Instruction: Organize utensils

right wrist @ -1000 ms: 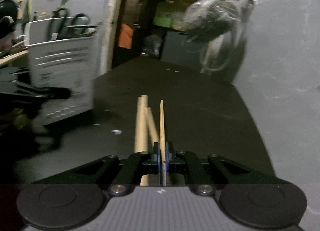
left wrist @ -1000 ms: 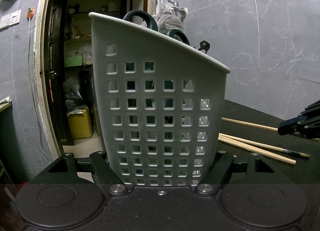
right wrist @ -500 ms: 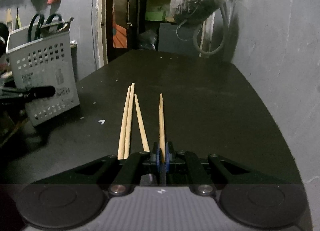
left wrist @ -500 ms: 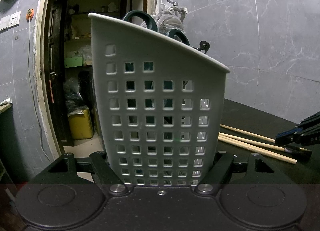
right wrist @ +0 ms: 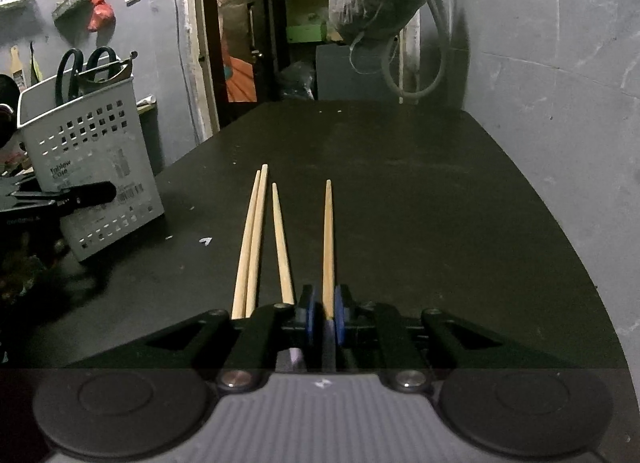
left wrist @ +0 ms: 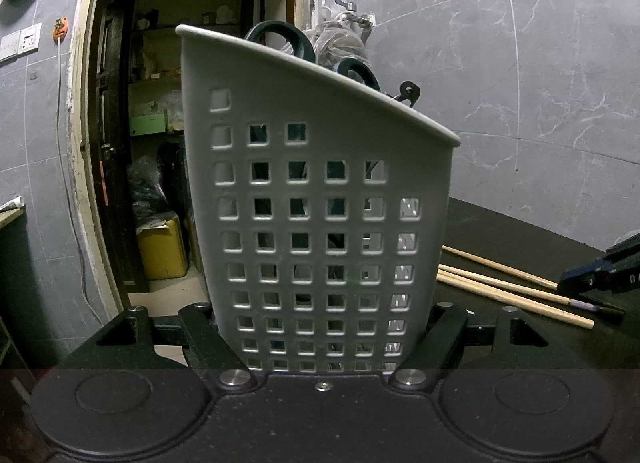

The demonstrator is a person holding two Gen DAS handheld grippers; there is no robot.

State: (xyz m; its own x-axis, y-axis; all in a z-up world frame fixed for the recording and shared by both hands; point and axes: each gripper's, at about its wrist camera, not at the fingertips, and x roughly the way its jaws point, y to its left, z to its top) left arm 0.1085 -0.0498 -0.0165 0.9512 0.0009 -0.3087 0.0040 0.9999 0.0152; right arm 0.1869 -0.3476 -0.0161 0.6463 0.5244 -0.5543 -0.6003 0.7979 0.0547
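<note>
Left wrist view is basically all basket: my left gripper (left wrist: 326,337) is clamped on the base of the white perforated utensil basket (left wrist: 316,199), one finger (left wrist: 208,337) on each side wall, and the basket stands tilted in the grip. Dark scissor handles (left wrist: 280,37) poke up over its rim. Off to the right on the black table (left wrist: 516,239) I can see the chopsticks lying flat, with my right gripper (left wrist: 596,277) sitting over their near ends.

From the right wrist cam, four wooden chopsticks are on the table pointing away from me toward its far edge. The right-hand chopstick (right wrist: 328,243) runs between the blue pads (right wrist: 310,319) of my right gripper (right wrist: 324,319), and the jaws are opening right now. There's a visible gap on the left pad side, so the pads aren't squeezing it; the stick looks like it's resting on the table. The pair of chopsticks (right wrist: 250,239) lies touching side by side to the left, and the third chopstick (right wrist: 280,243) angles in between that pair and the one at my gripper, its near end tucked under the left finger.

The basket (right wrist: 90,167) shows up here too, at the left edge of the table, well apart from the chopsticks, with the left gripper's black finger (right wrist: 80,195) across its front.
</note>
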